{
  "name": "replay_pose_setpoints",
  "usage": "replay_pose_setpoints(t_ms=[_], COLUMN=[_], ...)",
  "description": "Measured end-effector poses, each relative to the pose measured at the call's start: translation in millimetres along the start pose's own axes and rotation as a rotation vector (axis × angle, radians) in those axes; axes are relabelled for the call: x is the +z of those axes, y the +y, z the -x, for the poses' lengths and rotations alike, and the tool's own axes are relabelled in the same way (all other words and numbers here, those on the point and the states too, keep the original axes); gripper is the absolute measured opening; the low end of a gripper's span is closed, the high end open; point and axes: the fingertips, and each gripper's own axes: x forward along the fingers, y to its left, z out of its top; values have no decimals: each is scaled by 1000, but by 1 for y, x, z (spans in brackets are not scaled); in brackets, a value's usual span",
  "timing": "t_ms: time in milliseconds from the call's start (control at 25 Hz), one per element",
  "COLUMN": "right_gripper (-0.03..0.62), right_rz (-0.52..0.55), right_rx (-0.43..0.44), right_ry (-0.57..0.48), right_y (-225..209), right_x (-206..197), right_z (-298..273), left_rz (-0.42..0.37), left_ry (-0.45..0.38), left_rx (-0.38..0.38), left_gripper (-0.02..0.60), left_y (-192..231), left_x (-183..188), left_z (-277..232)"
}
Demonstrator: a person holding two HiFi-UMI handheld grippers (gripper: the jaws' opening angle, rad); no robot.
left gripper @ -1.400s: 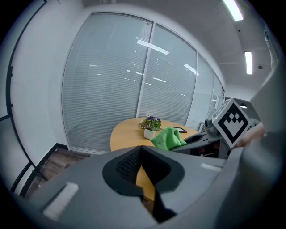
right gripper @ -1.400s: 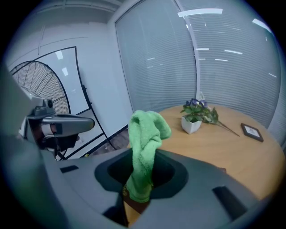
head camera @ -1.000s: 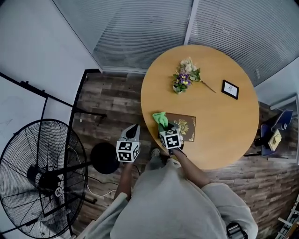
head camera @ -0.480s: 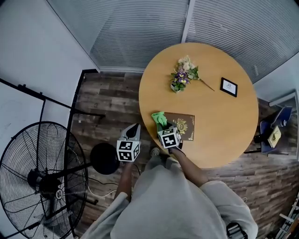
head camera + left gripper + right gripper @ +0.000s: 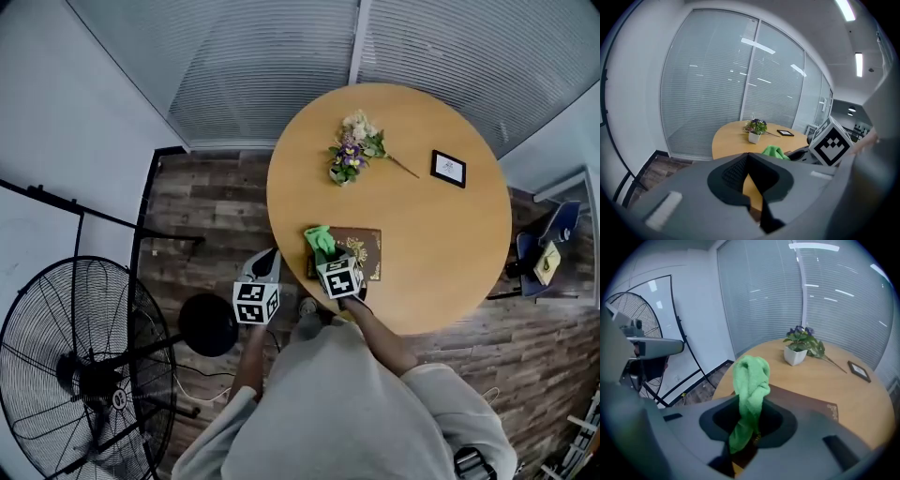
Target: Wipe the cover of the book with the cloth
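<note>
**right gripper pinches the green cloth at the book's left end**

the right gripper point(image 5: 747, 430) has its jaws clamped on the green cloth point(image 5: 750, 380), which bunches up out of them in a twisted wad and trails down between them. in the head view the right gripper point(image 5: 325, 255) sits over the near-left part of the round table point(image 5: 441, 244), with the cloth point(image 5: 321, 238) at the left end of the book point(image 5: 364, 253). the book point(image 5: 806, 404) is dark brown with a gold ornament on its cover and lies flat on the table, just beyond the jaws (whether the cloth touches the cover cannot be told from any view).

the left gripper point(image 5: 752, 187) has its jaws pressed together with nothing between them. in the head view the left gripper point(image 5: 269, 261) is held beside the table's near-left edge, apart from the book, pointing toward the table.

farther across the table stands a small white pot of flowers point(image 5: 345, 159), and near the far-right rim lies a small black picture frame point(image 5: 448, 168), well apart from the book. beyond the table runs a glass wall with blinds point(image 5: 281, 56). a large standing fan point(image 5: 84, 366) stands on the wood floor point(image 5: 206, 216) to the person's left.
</note>
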Motion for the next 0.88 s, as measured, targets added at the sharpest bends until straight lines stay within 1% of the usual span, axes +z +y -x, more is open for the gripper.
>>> replay_pose_setpoints(t_ms=[880], right_gripper=[103], right_rz=[-91], right_rx=[-100], right_ry=[28], right_y=[-65], right_x=[-29], right_z=[33], left_rz=[-54], left_ry=[17], left_rx=[-116], left_gripper=[9], left_y=[-54], left_x=[11], left_z=[-41])
